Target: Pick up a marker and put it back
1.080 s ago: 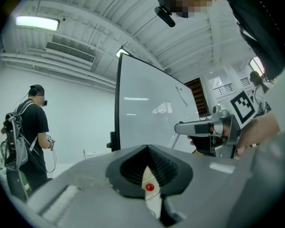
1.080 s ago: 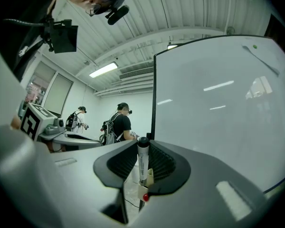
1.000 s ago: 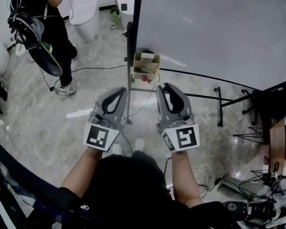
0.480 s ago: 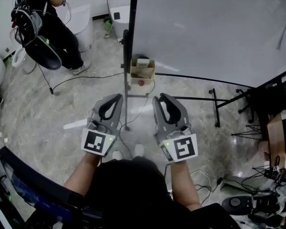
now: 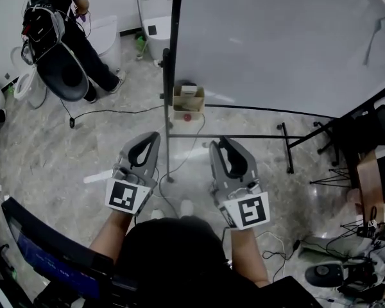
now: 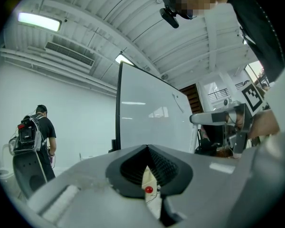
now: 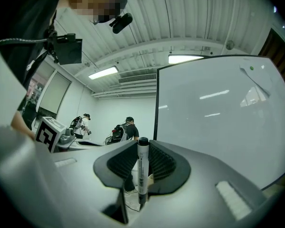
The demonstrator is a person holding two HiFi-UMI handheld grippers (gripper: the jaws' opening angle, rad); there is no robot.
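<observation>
Marker [image 7: 141, 171] stands upright, dark cap up, clenched in right claw [image 7: 142, 145] (left claw [image 6: 147, 150] closed, empty).

Left gripper [image 5: 151, 137] and right gripper [image 5: 222, 144] are both plain grey, with black ribbed pads [image 7: 164, 163]. Each one has a white cube [image 5: 249, 211] printed with black square patterns. The marker [image 7: 142, 167] is white with a black cap and black lettering down the barrel. The whiteboard [image 5: 276, 37] is pale grey-white in a black frame [image 5: 173, 37]. The floor [image 5: 64, 153] is grey with whitish marbling. The cardboard box [image 5: 188, 98] is tan, the little ball [image 5: 187, 117] is red. The person [image 5: 58, 18] is all in black.
</observation>
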